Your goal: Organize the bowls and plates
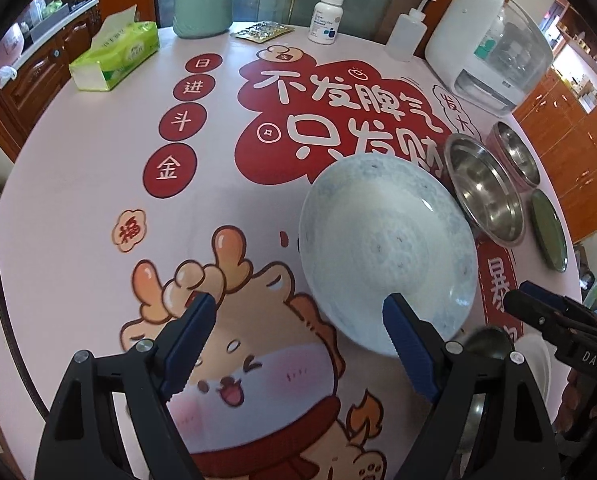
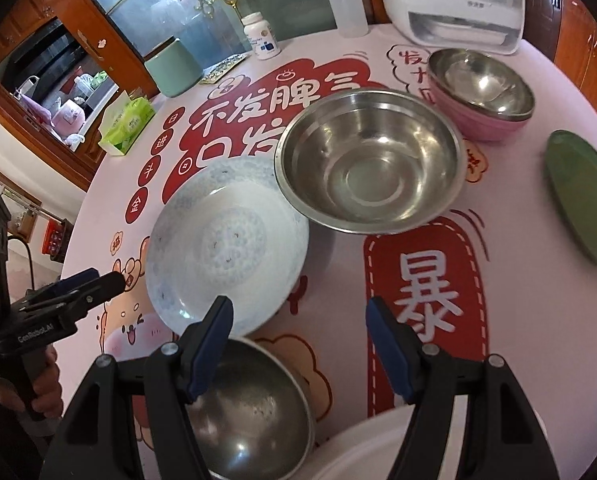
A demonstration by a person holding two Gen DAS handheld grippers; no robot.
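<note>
**Inspection: dishware count on round table, both grippers above and empty**

Three steel bowls are counted. One large steel bowl (image 2: 372,162) stands near the table's centre, at about 1 o'clock from the blue-patterned plate (image 2: 226,246), their rims touching or nearly so. A second steel bowl (image 2: 484,80) is nested in a pink bowl (image 2: 480,126), at 1 o'clock from the large one. A third, small steel bowl (image 2: 254,408) lies at the near edge, at 6 o'clock from the patterned plate, partly behind the right gripper's left finger.

Two plates are clearly counted: the blue-patterned plate and one green plate (image 2: 582,200), the latter set well apart at 3 o'clock from the large bowl. One white dish (image 2: 362,452) is glimpsed at the bottom edge; its kind cannot be told.

The left gripper (image 1: 298,312) is held with jaws spread wide, nothing between them; its right finger appears over the patterned plate's near rim, contact not determinable. The right gripper (image 2: 298,316) is likewise spread, pinching nothing.

At the far edge of the printed tablecloth (image 1: 78,200) are noted: one tissue pack (image 1: 114,56), one green jar (image 1: 202,4), one pill bottle (image 1: 325,20), one squeeze bottle (image 1: 406,36) and one white appliance (image 1: 486,44).
</note>
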